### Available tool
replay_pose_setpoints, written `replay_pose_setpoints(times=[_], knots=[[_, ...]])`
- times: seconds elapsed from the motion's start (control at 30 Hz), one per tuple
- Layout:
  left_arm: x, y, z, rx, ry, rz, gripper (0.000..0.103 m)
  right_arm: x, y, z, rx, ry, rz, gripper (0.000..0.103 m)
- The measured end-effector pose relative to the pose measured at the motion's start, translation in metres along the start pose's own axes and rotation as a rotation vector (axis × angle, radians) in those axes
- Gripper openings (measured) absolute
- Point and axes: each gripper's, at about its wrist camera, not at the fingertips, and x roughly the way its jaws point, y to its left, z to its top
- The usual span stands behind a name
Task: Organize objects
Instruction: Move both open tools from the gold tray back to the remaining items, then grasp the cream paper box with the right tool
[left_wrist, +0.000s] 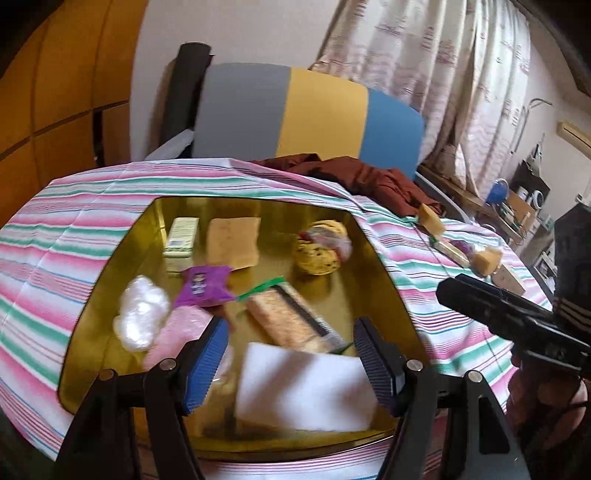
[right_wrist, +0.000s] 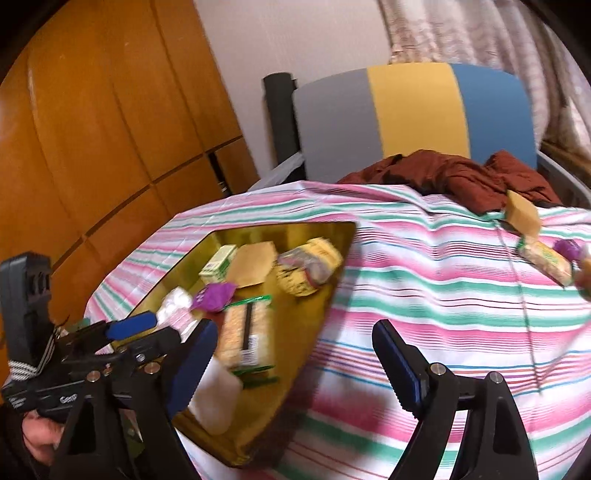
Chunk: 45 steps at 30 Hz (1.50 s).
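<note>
We see the gold tray (left_wrist: 110, 314) on the striped tablecloth (right_wrist: 424, 295), holding a white sponge (left_wrist: 306, 391), a cracker packet (left_wrist: 288, 321), a purple wrapper (left_wrist: 203, 286), a wrapped cookie (left_wrist: 321, 247), a tan sponge (left_wrist: 232, 242) and a small green box (left_wrist: 181, 236). Our left gripper (left_wrist: 291, 360) hangs over the white sponge with jaws wide apart, gripping nothing. Our right gripper (right_wrist: 291, 365) stands wide open and empty over the tray's edge, while more sponges and packets (right_wrist: 532, 236) lie well apart near the red cloth (right_wrist: 461, 177).

White block (left_wrist: 306, 391) motion-blurred, pink packet (left_wrist: 177, 332) partly behind left jaws, purple item (right_wrist: 570, 249) smeared.
</note>
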Motion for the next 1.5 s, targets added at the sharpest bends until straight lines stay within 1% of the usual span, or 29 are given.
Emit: replay_pose_setpoints(times=[0.2, 0.43, 0.57, 0.63, 0.83, 0.9, 1.03, 1.1, 1.2, 1.37, 1.5], knots=[[0.011, -0.033, 0.009, 0.060, 0.018, -0.043, 0.071, -0.016, -0.040, 0.001, 0.061, -0.020, -0.082, 0.087], [0.028, -0.086, 0.017, 0.152, 0.056, -0.123, 0.071, -0.037, -0.090, -0.005, 0.115, -0.028, -0.172, 0.089], [0.039, -0.121, 0.018, 0.220, 0.086, -0.172, 0.071, -0.048, -0.122, -0.011, 0.134, -0.027, -0.235, 0.090], [0.044, -0.132, 0.018, 0.238, 0.102, -0.188, 0.071, -0.055, -0.140, -0.016, 0.147, -0.021, -0.273, 0.090], [0.067, -0.168, 0.016, 0.269, 0.165, -0.239, 0.071, -0.080, -0.194, -0.030, 0.189, -0.002, -0.397, 0.090], [0.074, -0.181, 0.013, 0.298, 0.186, -0.252, 0.071, -0.092, -0.213, -0.032, 0.183, -0.003, -0.460, 0.091], [0.084, -0.200, 0.009, 0.338, 0.213, -0.271, 0.071, -0.122, -0.255, -0.025, 0.190, -0.057, -0.601, 0.101], [0.090, -0.206, 0.009, 0.346, 0.227, -0.278, 0.071, -0.136, -0.281, -0.020, 0.217, -0.086, -0.643, 0.102], [0.100, -0.213, 0.008, 0.342, 0.256, -0.280, 0.071, -0.141, -0.316, -0.012, 0.234, -0.073, -0.694, 0.102], [0.111, -0.219, 0.008, 0.351, 0.283, -0.275, 0.071, -0.136, -0.355, -0.010, 0.260, -0.050, -0.717, 0.102], [0.123, -0.223, 0.011, 0.360, 0.305, -0.269, 0.071, -0.128, -0.375, -0.008, 0.295, -0.052, -0.683, 0.099]])
